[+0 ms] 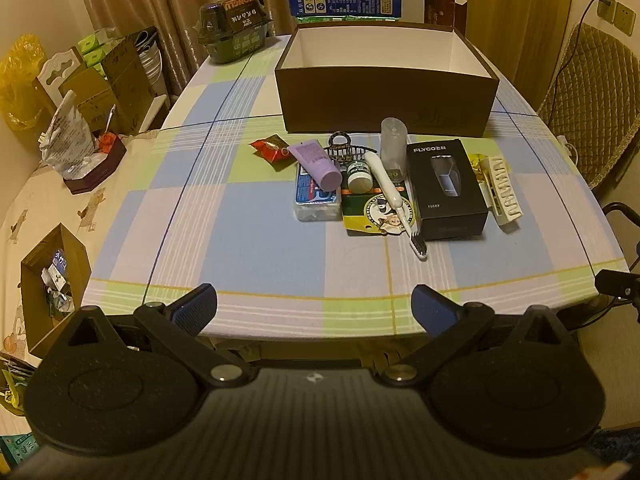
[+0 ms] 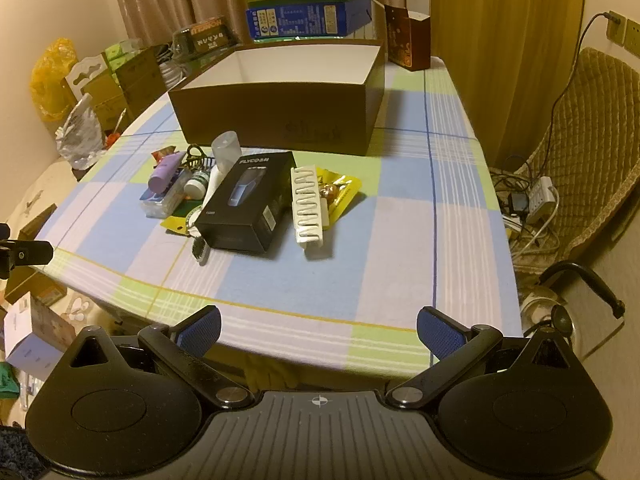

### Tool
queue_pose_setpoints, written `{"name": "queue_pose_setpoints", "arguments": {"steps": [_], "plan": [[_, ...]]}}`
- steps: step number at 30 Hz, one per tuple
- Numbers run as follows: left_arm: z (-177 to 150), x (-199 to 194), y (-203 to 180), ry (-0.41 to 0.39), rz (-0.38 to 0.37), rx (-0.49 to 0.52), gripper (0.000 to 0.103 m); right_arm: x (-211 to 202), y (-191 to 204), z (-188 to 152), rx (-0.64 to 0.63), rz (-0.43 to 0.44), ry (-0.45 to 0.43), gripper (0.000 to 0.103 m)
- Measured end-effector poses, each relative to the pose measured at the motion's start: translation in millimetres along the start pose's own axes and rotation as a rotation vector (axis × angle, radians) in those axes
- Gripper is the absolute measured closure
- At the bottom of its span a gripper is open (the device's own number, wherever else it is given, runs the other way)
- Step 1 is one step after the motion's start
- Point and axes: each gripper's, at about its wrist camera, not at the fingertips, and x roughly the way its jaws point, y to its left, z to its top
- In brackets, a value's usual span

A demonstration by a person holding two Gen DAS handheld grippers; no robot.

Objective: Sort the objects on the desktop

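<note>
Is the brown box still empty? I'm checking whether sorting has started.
Yes, as far as shows: the brown box shows only bare white inside, and the items still lie on the table.

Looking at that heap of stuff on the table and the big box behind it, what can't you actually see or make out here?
- Brown box floor: both views, hidden by its near wall.
- Toothbrush handle: right wrist view, behind the black carton.
- Small bottle label: both views, too small to read.
- Green card: both views, partly covered by the pile.
</note>
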Motion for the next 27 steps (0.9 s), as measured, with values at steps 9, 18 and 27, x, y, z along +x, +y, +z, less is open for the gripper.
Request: {"name": "queue_pose_setpoints", "arguments": {"steps": [9, 18, 27], "plan": [[1.8, 5.0, -1.3, 0.01, -0.002, 0.002, 0.001, 1.7, 0.4, 0.6, -0.001, -0.002, 0.005, 0.002], [0.1, 6.7, -2.2, 0.012, -0.004, 0.003, 0.001, 2.9, 0.1, 1.0, -0.006, 0.002, 0.01, 0.002], [0.7, 7.1, -5.1, 0.012, -0.006, 0.005, 0.001, 3.4, 0.1, 0.4, -0.007, 0.0, 0.011, 0.002]]}}
